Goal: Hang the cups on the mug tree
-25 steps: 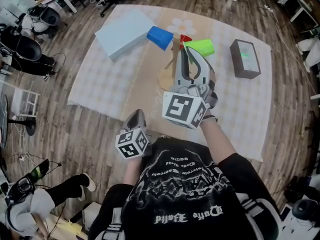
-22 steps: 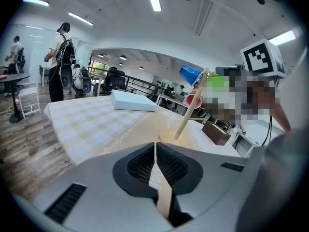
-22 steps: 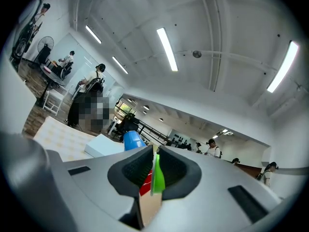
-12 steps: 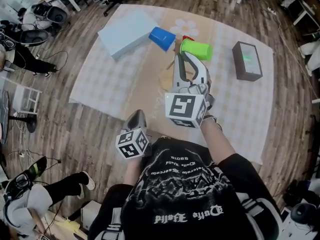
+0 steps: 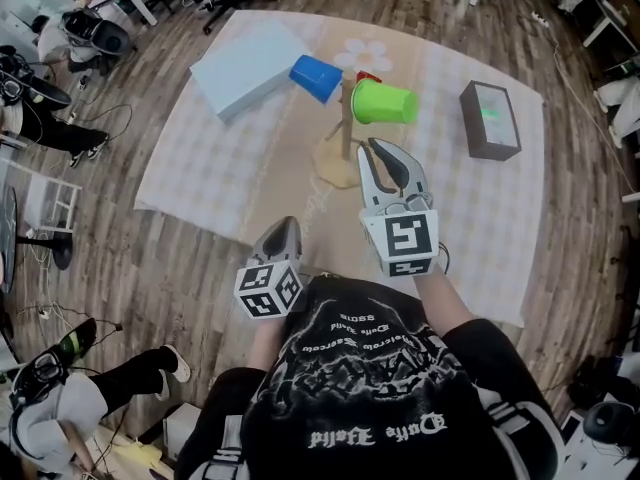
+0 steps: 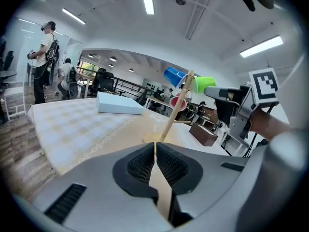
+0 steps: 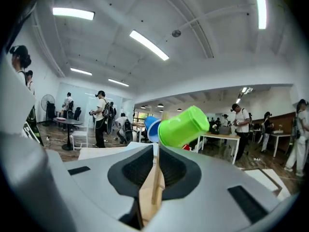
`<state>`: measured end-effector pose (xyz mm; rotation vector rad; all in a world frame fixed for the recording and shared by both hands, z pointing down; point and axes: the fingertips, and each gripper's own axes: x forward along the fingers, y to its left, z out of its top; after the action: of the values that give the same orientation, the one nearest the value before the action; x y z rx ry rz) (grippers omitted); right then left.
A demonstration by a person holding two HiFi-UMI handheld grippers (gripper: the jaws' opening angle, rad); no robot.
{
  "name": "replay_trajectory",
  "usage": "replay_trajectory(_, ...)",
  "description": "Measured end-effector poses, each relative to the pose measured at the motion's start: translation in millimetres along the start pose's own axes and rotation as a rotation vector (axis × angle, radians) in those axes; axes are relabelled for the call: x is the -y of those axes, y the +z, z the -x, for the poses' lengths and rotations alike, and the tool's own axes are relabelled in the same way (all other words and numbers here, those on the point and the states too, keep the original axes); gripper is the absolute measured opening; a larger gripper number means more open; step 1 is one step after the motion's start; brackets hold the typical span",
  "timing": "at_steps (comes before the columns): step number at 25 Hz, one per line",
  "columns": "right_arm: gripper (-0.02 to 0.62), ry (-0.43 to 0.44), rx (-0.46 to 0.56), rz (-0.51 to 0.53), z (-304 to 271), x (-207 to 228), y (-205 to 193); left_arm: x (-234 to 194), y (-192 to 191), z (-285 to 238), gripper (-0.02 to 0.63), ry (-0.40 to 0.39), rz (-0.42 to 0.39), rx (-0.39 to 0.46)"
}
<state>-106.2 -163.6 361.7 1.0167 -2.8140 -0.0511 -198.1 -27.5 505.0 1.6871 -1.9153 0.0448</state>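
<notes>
The green cup [image 5: 385,103] hangs on its side on a peg of the mug tree [image 5: 346,128], with its open end facing the pole. The blue cup [image 5: 318,76] hangs on the other side, and a red cup [image 5: 368,75] peeks out behind. It looks like all the cups are up.

The right gripper [image 5: 380,148] is near the tree's base, pinched closed with nothing in it. The left gripper [image 5: 282,226] is low by the person's body, also closed and holding nothing.

The tree is thin and full at the top. If the right gripper bumps it, it could tip, or the green cup could slide off its peg.

The table has a pale checked cloth [image 5: 220,168], with a light blue box [image 5: 245,65] and a dark box [image 5: 490,118] on it. Around it are a wooden floor [image 5: 120,258], chairs, long ceiling lights and people [image 7: 101,117] standing.
</notes>
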Motion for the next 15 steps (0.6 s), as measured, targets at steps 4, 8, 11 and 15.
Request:
replay_trajectory(4, 0.038, 0.017, -0.035, -0.160, 22.1, 18.4, -35.0, 23.2, 5.3, -3.3, 0.031, -0.095, -0.033, 0.030)
replay_trajectory(8, 0.027, -0.028, -0.049, -0.222, 46.5, 43.0, -61.5, 55.8, 19.4, -1.2, 0.026, -0.225, -0.102, 0.103)
replay_trajectory(11, 0.012, -0.076, -0.072, -0.249, 71.0, 59.5, -86.2, 80.0, 21.2, -2.6, 0.026, -0.320, -0.158, 0.115)
replay_trajectory(15, 0.011, -0.149, -0.103, -0.280, 106.4, 82.1, -111.0, 101.7, 16.3, -7.8, 0.026, -0.391, -0.194, 0.090)
